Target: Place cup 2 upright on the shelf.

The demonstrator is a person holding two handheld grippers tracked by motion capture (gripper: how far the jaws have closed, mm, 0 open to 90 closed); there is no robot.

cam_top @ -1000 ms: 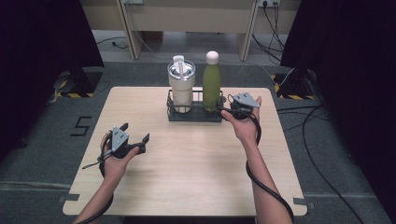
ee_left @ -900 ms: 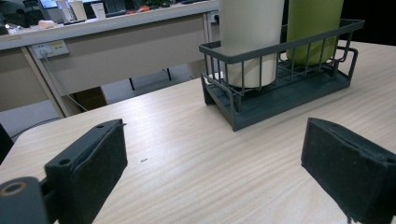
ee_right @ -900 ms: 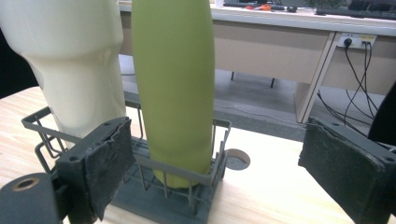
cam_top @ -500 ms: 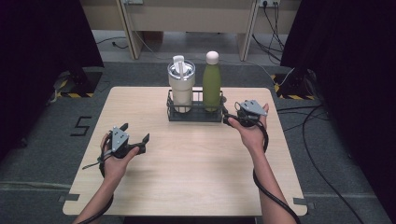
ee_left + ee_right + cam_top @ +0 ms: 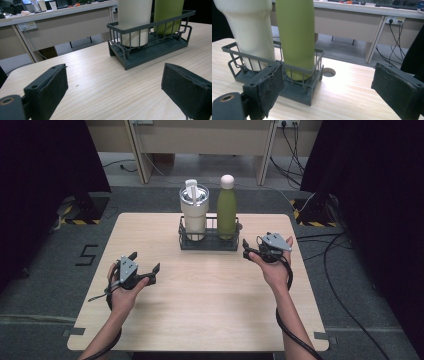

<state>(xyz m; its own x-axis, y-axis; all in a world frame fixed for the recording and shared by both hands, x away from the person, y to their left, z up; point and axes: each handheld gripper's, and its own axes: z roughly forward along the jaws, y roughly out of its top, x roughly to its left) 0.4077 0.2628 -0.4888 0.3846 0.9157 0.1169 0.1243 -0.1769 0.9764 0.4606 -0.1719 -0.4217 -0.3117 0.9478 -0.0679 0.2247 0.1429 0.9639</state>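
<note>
A dark wire rack (image 5: 208, 242) stands at the table's far middle. It holds a cream tumbler (image 5: 194, 212) with a lid on the left and a green bottle (image 5: 226, 207) with a pale cap on the right, both upright. My right gripper (image 5: 246, 249) hovers just right of the rack, open and pointing left at it with nothing between its pads. In the right gripper view (image 5: 327, 87) the green bottle (image 5: 297, 37) and the rack's end (image 5: 312, 75) lie close ahead. My left gripper (image 5: 145, 261) is open and empty at the near left, well short of the rack (image 5: 150, 50).
The wooden table (image 5: 210, 310) has a round cable hole (image 5: 329, 72) behind the rack. A long desk (image 5: 367, 17) with a socket strip stands beyond the far edge. Cables (image 5: 345, 265) lie on the floor at the right, and black curtains hang on both sides.
My right hand has drawn back from the rack's right end, toward the near side and slightly right and lower. The left hand, the rack and both vessels have stayed put.
</note>
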